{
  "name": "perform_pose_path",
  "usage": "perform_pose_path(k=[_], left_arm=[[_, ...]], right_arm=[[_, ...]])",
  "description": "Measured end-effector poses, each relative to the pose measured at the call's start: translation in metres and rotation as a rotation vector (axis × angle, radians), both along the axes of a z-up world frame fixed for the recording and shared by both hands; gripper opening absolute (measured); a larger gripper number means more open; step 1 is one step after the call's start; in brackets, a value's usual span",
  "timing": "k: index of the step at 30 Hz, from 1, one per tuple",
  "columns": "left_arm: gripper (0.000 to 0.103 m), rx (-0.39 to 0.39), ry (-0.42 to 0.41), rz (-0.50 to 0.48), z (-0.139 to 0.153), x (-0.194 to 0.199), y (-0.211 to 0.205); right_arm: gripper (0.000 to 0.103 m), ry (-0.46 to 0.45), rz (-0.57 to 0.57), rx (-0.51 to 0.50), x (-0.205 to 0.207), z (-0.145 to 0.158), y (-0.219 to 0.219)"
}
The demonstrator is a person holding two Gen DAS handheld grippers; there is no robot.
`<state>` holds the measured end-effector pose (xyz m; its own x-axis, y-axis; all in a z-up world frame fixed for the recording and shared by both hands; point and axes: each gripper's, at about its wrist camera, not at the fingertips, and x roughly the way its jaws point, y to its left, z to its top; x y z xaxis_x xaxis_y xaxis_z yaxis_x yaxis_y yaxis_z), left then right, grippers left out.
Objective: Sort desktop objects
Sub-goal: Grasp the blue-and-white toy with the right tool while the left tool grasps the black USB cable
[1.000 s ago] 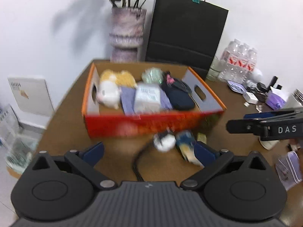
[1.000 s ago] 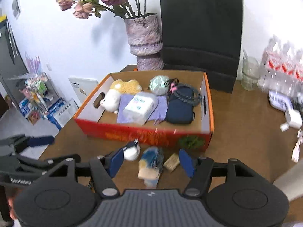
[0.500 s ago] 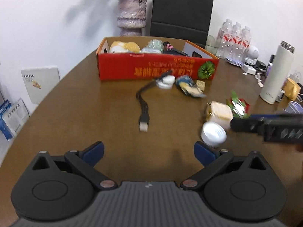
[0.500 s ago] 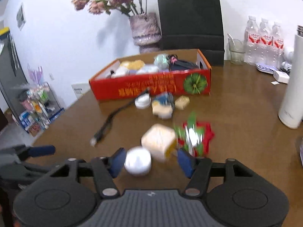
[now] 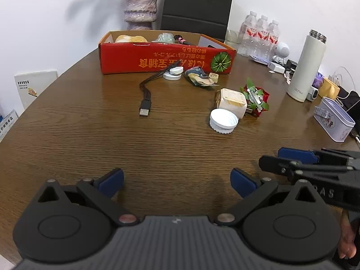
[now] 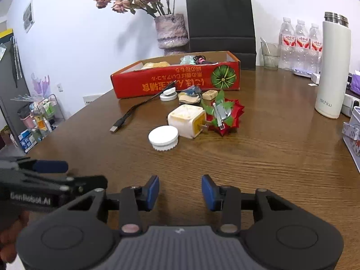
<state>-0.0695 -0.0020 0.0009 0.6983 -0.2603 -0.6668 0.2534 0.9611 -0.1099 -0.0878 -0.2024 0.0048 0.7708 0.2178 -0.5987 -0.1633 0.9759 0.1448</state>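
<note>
With several items already held in the red box (image 6: pixel 177 79), a white lid (image 6: pixel 163 138), charger (image 6: pixel 186 120) and USB cable (image 5: pixel 146 90) are left ahead of both empty, parted fingers (image 5: pixel 111 181) on the table (image 5: pixel 90 135).

Glossy wood-grain table (image 5: pixel 94 135), red cardboard box (image 5: pixel 144 60), ribbed white plastic lid (image 5: pixel 223 120)

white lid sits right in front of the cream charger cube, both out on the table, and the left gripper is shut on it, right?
Not quite. The white lid does sit in front of the cream charger cube on the table, but the left gripper is open and empty, well short of it. The left wrist view shows its fingers spread over bare wood.
</note>
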Motion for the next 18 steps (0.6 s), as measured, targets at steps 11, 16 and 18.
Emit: perform_pose_path(k=[11,16,18], left_arm=[[0.095,0.026,-0.086,0.107,0.02,0.064,0.015],[0.083,0.025,-0.096,0.151,0.024,0.136,0.025],[0.078,0.02,-0.055,0.155,0.019,0.164,0.025]], right_arm=[[0.041,-0.085,-0.01,0.021,0.043,0.033,-0.009],[0.041,-0.109,0.002,-0.039,0.096,0.048,-0.006],[0.041,-0.108,0.008,-0.059,0.12,0.05,-0.004]])
